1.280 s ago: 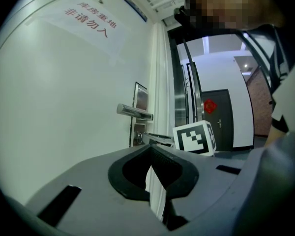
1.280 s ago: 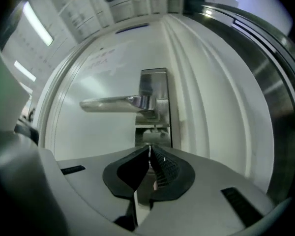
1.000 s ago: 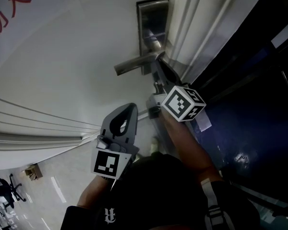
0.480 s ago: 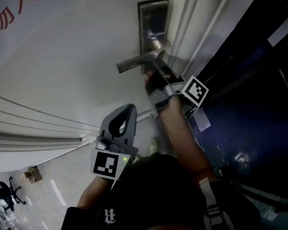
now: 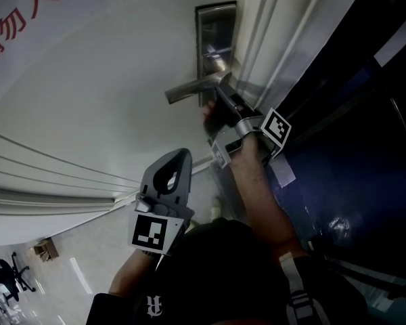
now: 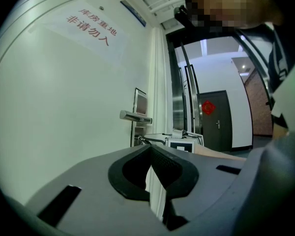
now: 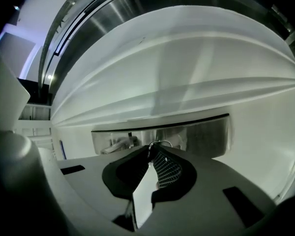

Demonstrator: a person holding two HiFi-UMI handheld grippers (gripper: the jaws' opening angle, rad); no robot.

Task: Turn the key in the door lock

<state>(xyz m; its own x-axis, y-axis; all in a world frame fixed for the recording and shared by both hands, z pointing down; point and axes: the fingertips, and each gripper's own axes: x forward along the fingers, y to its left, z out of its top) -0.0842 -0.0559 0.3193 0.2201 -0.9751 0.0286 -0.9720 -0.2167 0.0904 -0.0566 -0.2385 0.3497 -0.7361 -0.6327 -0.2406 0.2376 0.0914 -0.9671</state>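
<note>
Room setting. A glossy pale floor (image 5: pixel 74 266) is seen at the lower left of the head view, with an office chair (image 5: pixel 0 273) and a small brown box (image 5: pixel 46 244) standing on it. A notice in red characters (image 5: pixel 20 5) is fixed to a white surface (image 5: pixel 88 114). Dark glazing (image 5: pixel 365 127) lies right of a white moulded frame (image 5: pixel 284 39). In the left gripper view, a dark door (image 6: pixel 214 129) bearing a red ornament (image 6: pixel 208 107) is set in a lit white wall (image 6: pixel 236 92), beside a brick-coloured wall (image 6: pixel 259 107).
</note>
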